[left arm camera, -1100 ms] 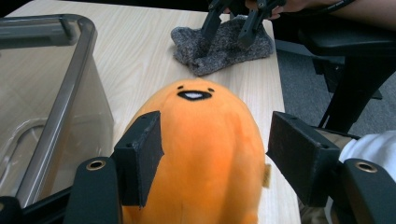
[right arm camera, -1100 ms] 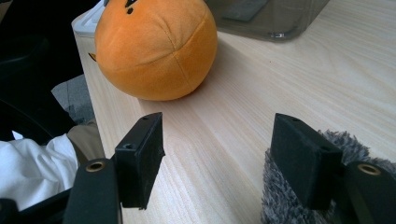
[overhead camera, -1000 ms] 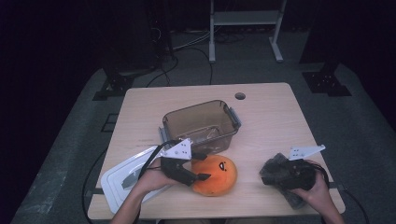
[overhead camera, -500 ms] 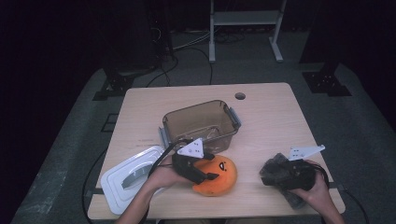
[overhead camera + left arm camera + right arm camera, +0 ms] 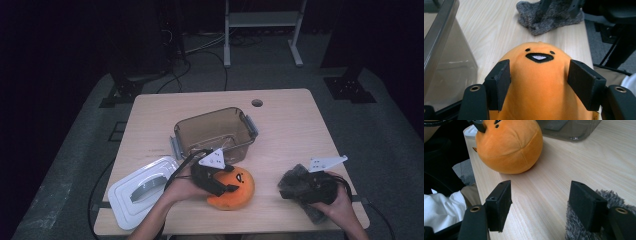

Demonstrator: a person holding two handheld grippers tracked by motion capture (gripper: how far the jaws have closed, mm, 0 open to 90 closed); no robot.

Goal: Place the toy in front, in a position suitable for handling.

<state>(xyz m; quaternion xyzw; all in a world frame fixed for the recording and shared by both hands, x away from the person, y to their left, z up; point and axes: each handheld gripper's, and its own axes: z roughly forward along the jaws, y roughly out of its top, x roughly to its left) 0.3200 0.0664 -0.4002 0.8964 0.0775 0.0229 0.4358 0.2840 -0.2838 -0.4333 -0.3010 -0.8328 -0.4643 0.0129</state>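
On the near edge of the worktop (image 5: pixel 300 125), nearest first:

Left hand-held gripper (image 5: pixel 537 82): at about 6 o'clock on the worktop in the high view, laid over the orange plush toy (image 5: pixel 235 189). Its jaws straddle the plush and the left pad touches the fabric. The right pad sits at the plush's edge, and whether it presses I cannot tell. The jaws have just been closing a little.

Orange plush toy: resting on the worktop just at the 6 o'clock side of the container, its stitched face pointing away from the left hand-held gripper.

Right hand-held gripper (image 5: pixel 540 202): at about 4 o'clock, jaws apart over bare wood. The right jaw lies against the grey fuzzy cloth (image 5: pixel 295 182).

White lid (image 5: pixel 142 190): flat at about 8 o'clock, near the left hand.

Clear brown container (image 5: pixel 215 131): near the middle of the worktop, open top.
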